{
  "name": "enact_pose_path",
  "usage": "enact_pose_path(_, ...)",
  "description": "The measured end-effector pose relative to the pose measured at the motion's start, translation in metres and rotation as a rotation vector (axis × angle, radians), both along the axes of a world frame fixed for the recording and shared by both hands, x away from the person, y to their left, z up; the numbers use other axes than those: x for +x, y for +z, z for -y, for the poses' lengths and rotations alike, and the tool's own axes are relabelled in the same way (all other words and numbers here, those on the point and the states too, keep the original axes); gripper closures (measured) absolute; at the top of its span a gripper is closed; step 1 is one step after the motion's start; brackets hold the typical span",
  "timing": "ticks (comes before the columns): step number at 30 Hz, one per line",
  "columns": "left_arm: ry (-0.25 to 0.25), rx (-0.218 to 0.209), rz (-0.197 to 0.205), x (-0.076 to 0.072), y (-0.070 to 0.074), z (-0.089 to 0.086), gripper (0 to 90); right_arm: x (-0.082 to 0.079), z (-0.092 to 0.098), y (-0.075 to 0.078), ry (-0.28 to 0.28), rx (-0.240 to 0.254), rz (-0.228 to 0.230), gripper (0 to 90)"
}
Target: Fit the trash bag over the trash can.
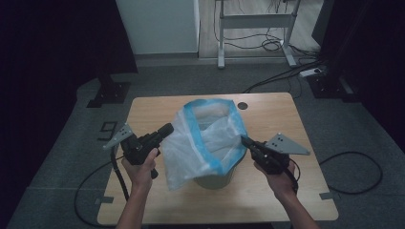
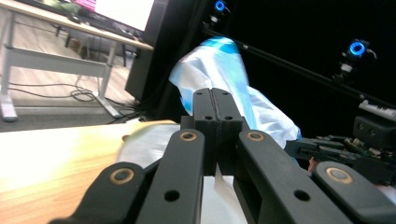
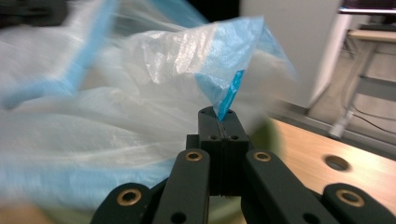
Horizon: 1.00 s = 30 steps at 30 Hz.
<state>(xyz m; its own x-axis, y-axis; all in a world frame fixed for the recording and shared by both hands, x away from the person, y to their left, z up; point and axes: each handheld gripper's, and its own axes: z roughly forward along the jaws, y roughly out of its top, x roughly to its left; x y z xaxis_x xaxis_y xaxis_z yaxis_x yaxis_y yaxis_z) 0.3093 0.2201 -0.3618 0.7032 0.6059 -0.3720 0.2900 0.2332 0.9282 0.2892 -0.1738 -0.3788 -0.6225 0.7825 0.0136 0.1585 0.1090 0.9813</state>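
From above, your left gripper and right gripper flank the thin, crinkled plastic bag draped over a bin mid-table. Left gripper view: jaws closed, seemingly pinching film. Right gripper view: jaws clamp the bag's blue hem; no writing is readable.

1. High view: dim overall, with black corners at 10 and 2 o'clock; the tabletop is evenly lit without hard shadows.
2. Left gripper view: the tabletop glares pale at 8 o'clock, against a black background at 2 o'clock.
3. Right gripper view: the plastic bag smears with motion blur toward 9 o'clock.
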Motion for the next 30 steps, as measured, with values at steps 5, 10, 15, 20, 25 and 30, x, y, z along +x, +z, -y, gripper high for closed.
enact_pose_path(5, -0.009, -0.024, 0.009, -0.004, -0.005, -0.01, 90.0, 0.005, 0.021, -0.006, -0.063, 0.007, -0.007, 88.9)
enact_pose_path(10, -0.051, -0.019, 0.024, -0.021, -0.019, -0.018, 90.0, -0.009, 0.035, -0.021, -0.075, 0.022, -0.011, 88.7)
enact_pose_path(15, -0.087, 0.007, 0.009, -0.039, -0.04, -0.026, 90.0, -0.033, 0.042, -0.042, -0.036, 0.039, -0.017, 88.1)
enact_pose_path(20, -0.104, -0.003, -0.044, -0.045, -0.066, -0.038, 90.0, -0.045, 0.043, -0.062, 0.005, 0.027, -0.059, 87.3)
enact_pose_path(25, -0.114, 0.018, -0.085, -0.045, -0.082, -0.042, 90.0, -0.043, 0.045, -0.08, 0.03, 0.014, -0.116, 87.3)
enact_pose_path(30, -0.117, 0.048, -0.126, -0.042, -0.095, -0.043, 90.0, -0.037, 0.045, -0.098, 0.019, -0.024, -0.162, 87.3)
